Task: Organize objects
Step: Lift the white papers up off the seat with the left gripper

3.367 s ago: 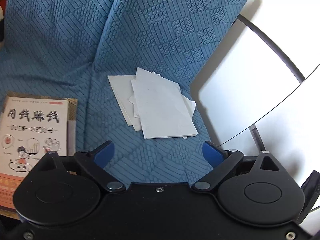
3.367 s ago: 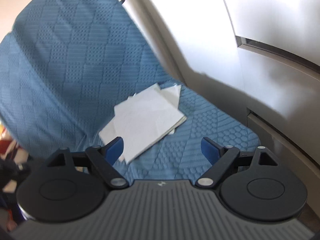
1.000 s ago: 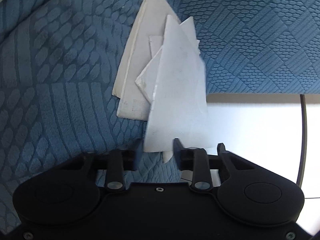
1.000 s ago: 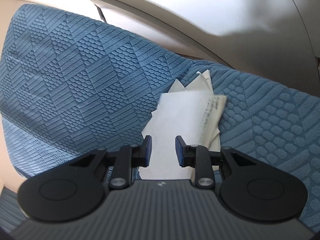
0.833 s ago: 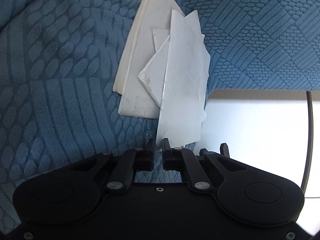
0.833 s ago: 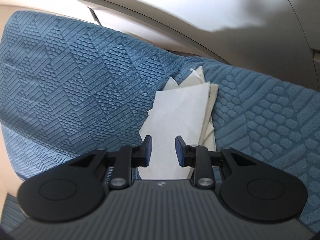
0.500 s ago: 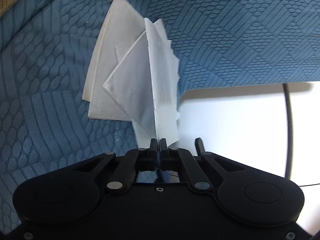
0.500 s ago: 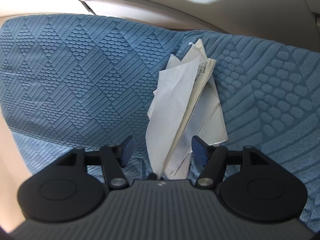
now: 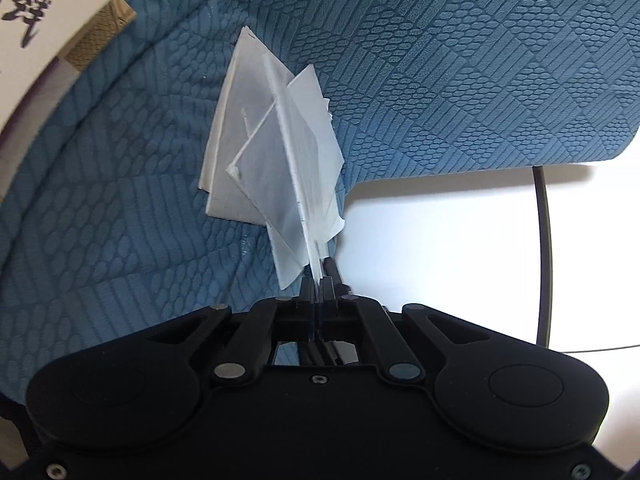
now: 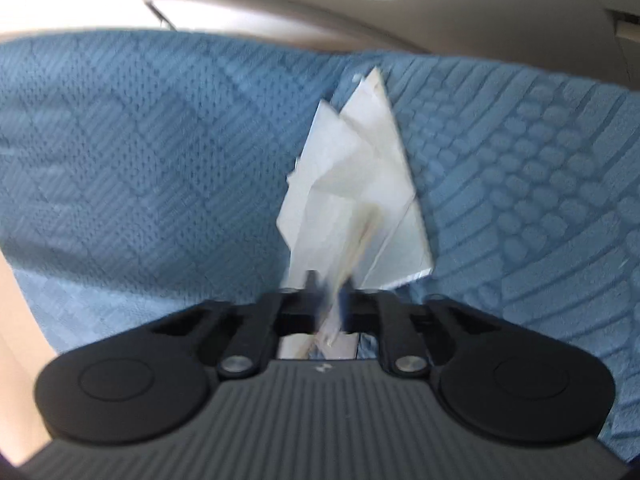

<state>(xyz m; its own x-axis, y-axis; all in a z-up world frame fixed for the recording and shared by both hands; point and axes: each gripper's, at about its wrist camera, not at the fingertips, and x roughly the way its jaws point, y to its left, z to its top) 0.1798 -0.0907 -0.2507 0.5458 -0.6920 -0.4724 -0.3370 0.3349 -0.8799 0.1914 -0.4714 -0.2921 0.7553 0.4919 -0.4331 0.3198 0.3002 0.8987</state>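
A loose stack of white paper sheets (image 9: pixel 276 152) stands on edge over a blue textured sofa cover (image 9: pixel 460 80), pinched from opposite ends by two black tools. The left tool (image 9: pixel 317 284) is clenched on the near edge of the sheets, and in the blurred right wrist view the right tool (image 10: pixel 328 300) is likewise clamped on the stack's edge. A book with large black Chinese characters (image 9: pixel 36 40) lies on the cover at upper left, well apart from the papers.
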